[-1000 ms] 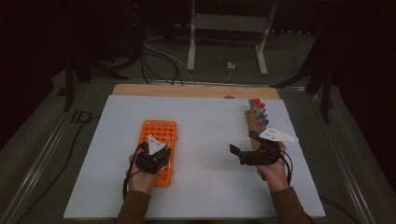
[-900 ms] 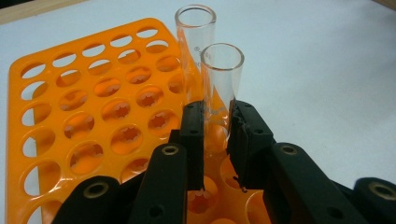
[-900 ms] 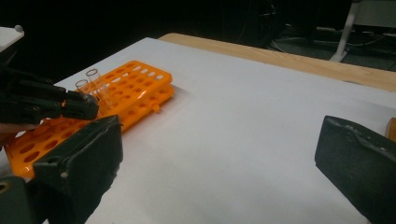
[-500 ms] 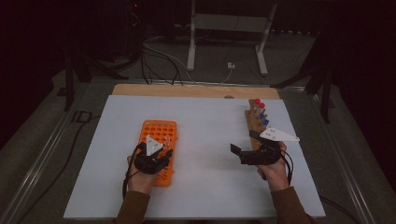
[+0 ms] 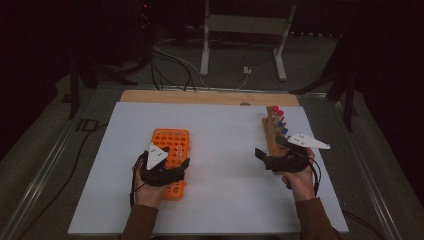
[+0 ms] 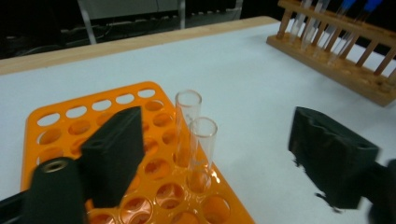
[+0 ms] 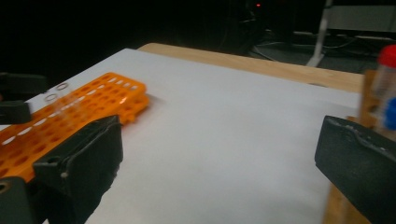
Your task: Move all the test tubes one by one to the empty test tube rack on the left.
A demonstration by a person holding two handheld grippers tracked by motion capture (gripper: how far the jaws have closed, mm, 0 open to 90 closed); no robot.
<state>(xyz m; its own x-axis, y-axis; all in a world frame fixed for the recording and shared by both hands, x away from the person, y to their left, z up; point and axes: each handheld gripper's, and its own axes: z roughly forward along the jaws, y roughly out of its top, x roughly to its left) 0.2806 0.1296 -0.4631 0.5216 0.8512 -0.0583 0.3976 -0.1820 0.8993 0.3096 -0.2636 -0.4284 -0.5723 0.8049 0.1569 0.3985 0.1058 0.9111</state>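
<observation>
Standing tubes between parted jaws, untouched

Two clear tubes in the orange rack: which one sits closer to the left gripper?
The nearer, lower tube in the left gripper view, one row in front of the other tube in the orange rack; the left gripper jaws stand open around it.

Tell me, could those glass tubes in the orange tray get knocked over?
Possibly. The left tool has just been opening, and the two open glass tubes stand between its jaws, so pulling back crookedly might tip them in the orange rack. The right tool hovers close to the wooden rack and could bump it.
</observation>
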